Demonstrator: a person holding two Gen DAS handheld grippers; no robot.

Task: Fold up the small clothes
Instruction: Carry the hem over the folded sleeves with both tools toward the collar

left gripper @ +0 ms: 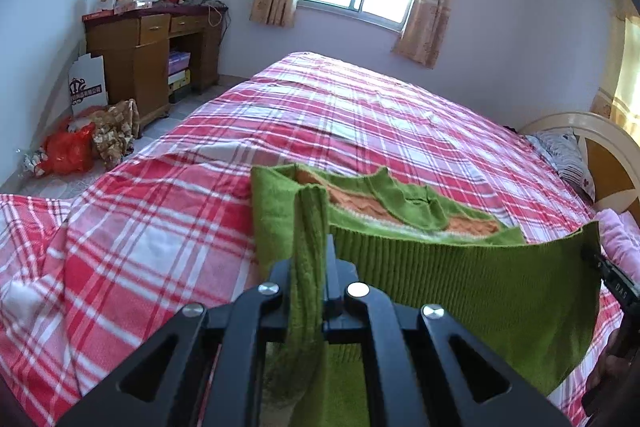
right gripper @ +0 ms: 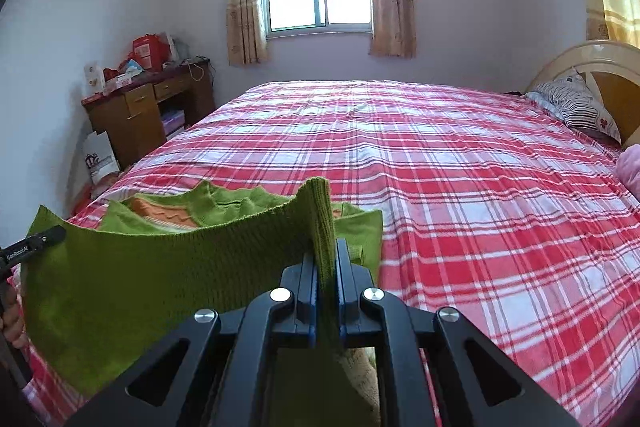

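A small green knitted sweater with an orange band lies on the red plaid bed. Its ribbed hem is lifted off the bed and stretched between both grippers. My left gripper is shut on the hem's left corner, a fold of green knit standing up between its fingers. My right gripper is shut on the hem's right corner of the sweater. The right gripper's tip shows at the right edge of the left wrist view, and the left gripper's tip at the left edge of the right wrist view. The neckline and orange band rest on the bed beyond.
The plaid bed stretches ahead to the window wall. A pillow and headboard are at the right, with pink cloth beside them. A wooden desk with clutter, and bags on the floor, stand at the left.
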